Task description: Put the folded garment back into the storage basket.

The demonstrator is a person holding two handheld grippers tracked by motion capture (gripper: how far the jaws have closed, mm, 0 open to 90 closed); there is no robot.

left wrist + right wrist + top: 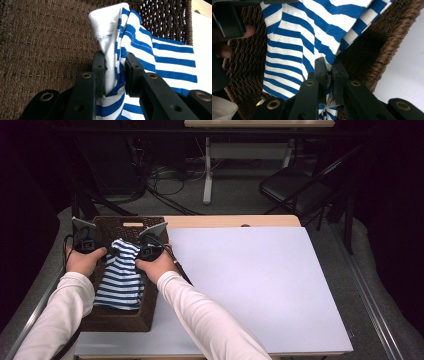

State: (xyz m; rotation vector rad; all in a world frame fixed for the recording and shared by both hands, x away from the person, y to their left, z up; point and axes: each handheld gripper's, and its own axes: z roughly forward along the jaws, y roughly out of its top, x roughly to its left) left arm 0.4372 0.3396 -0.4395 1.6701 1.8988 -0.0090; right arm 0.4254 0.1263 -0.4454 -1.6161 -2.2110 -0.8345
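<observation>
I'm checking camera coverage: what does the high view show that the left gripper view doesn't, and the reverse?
High view alone: both forearms, the right hand-held gripper, the lavender table top, a folding chair and the whole basket. Left gripper view alone: the left hand-held gripper up close, jaws clamped on a bunched fold with a white hem. Both share the striped cloth and the brown woven basket.

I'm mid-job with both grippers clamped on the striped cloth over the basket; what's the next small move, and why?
Probably lift both hands straight up a little, together. The left gripper and right gripper each have their jaws shut on a bunched fold of the blue-and-white striped cloth, which hangs down into the brown wicker basket. A level lift should free it from the basket walls before it goes to the white board.
</observation>
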